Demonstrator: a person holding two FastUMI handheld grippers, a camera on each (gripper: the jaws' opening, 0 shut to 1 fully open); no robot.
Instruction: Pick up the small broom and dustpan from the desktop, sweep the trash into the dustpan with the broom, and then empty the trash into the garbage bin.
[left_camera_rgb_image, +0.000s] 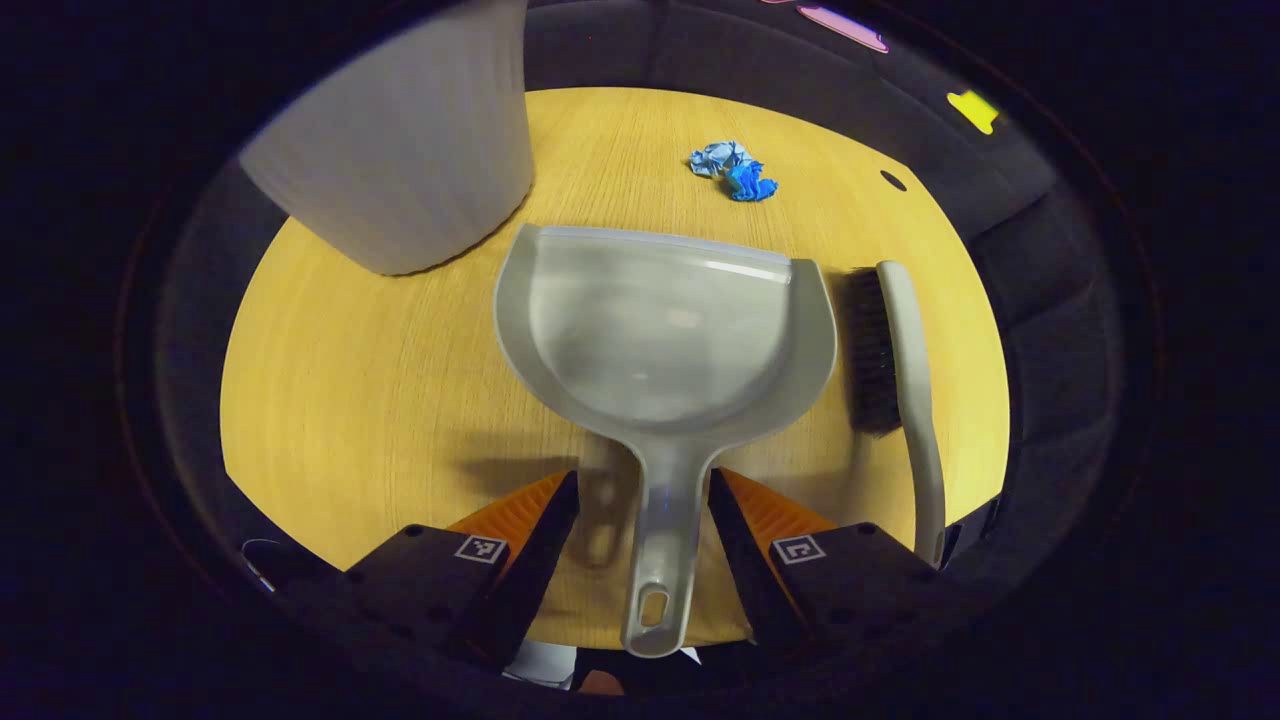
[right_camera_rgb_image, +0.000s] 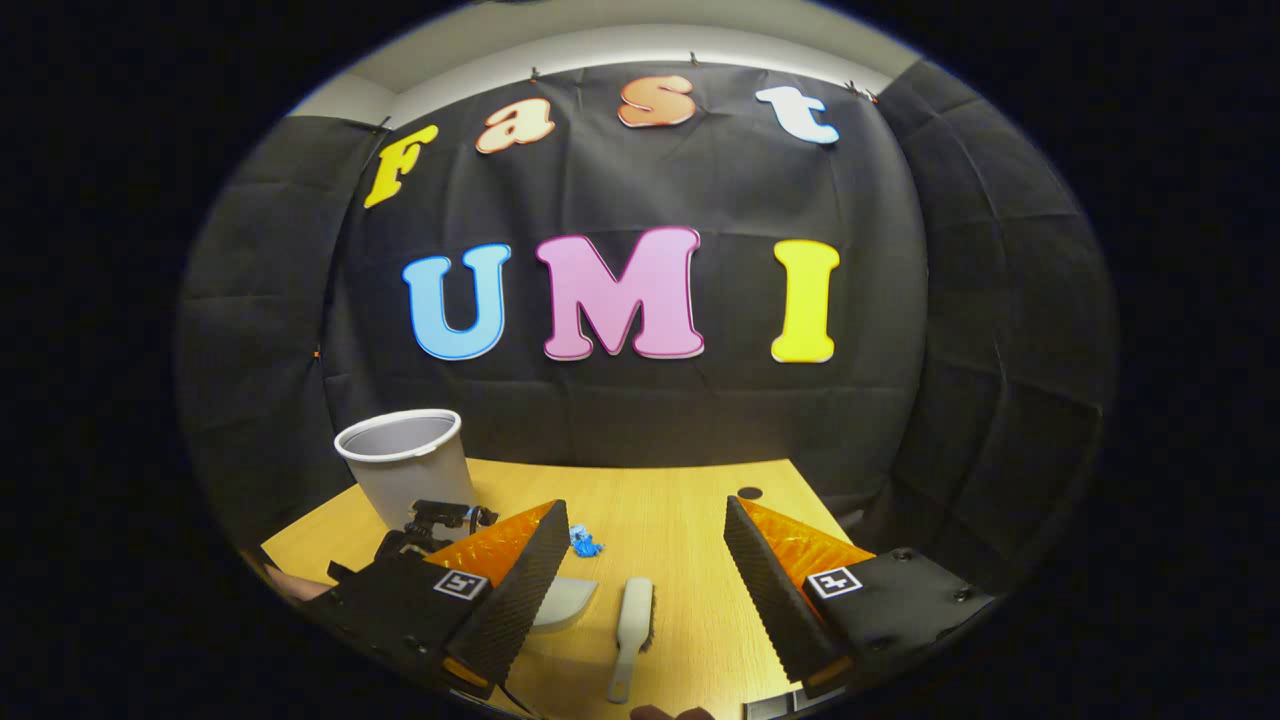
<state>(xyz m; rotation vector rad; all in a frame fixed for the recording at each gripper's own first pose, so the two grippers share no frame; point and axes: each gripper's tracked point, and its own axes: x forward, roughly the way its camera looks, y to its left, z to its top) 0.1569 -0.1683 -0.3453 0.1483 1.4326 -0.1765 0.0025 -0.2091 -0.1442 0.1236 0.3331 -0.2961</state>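
Note:
The grey dustpan (left_camera_rgb_image: 665, 330) lies flat on the wooden table (left_camera_rgb_image: 360, 380), mouth pointing away. My left gripper (left_camera_rgb_image: 643, 480) is open, its fingers on either side of the dustpan's handle (left_camera_rgb_image: 655, 560) without clamping it. The small broom (left_camera_rgb_image: 905, 390) lies just right of the pan, dark bristles toward it. Crumpled blue trash (left_camera_rgb_image: 735, 170) sits beyond the pan. My right gripper (right_camera_rgb_image: 645, 510) hangs open above the table, with the broom (right_camera_rgb_image: 632, 620) lying on the wood below and between its fingers. An edge of the dustpan (right_camera_rgb_image: 565, 600) and the blue trash (right_camera_rgb_image: 585, 545) peek out beside its left finger.
A grey garbage bin (left_camera_rgb_image: 400, 140) stands at the table's far left, also seen upright in the right gripper view (right_camera_rgb_image: 405, 465). The left gripper's body (right_camera_rgb_image: 435, 520) shows in front of the bin. A small dark hole (right_camera_rgb_image: 749, 493) marks the table's far right part. Black cloth walls surround the table.

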